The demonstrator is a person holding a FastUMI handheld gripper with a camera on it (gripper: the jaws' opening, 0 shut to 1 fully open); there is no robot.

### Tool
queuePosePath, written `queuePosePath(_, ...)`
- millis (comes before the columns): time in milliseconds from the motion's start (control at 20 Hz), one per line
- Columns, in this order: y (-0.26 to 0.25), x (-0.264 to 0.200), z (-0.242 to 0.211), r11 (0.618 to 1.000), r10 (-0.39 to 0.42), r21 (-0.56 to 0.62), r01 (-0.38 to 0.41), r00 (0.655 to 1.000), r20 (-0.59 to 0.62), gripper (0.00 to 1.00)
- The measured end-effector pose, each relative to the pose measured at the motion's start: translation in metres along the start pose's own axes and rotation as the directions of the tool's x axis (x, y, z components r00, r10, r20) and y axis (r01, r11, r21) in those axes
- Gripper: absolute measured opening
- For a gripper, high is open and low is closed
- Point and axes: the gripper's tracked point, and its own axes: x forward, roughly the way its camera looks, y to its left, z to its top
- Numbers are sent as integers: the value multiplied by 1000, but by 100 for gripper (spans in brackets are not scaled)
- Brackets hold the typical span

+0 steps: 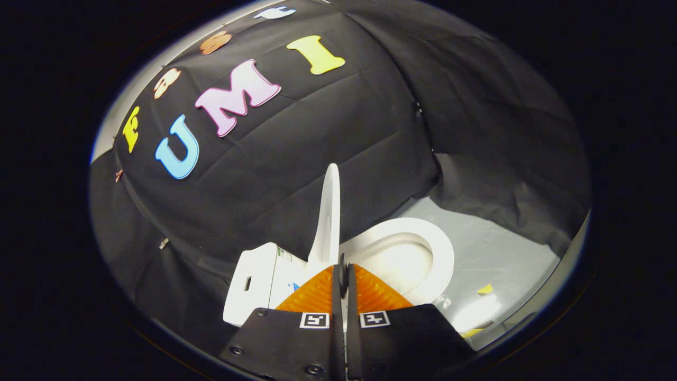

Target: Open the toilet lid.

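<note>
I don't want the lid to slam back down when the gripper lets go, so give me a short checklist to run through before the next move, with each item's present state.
1. Toilet lid raised: ok, it stands upright on edge, just ahead of the fingers.
2. Bowl uncovered: ok, the seat ring and bowl lie open beside the lid.
3. Gripper state: fingers are shut, almost touching, at the lid's lower edge.
4. Fingers pressing on the lid: cannot tell, the contact spot is hidden.
5. Lid resting against the tank: cannot tell from this edge-on angle.
6. Floor around the toilet: ok apart from small yellow tape bits.
</note>
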Motion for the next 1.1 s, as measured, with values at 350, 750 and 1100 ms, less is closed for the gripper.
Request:
queuePosePath(350, 83, -13, -15, 989, -25, -144, 36, 997, 76, 9)
queuePosePath(750, 159, -20, -39, 943, -31, -322, 90, 983, 183, 9)
queuePosePath(1100, 217, -19, -70, 896, 7, -433, 93, 975, 224, 10)
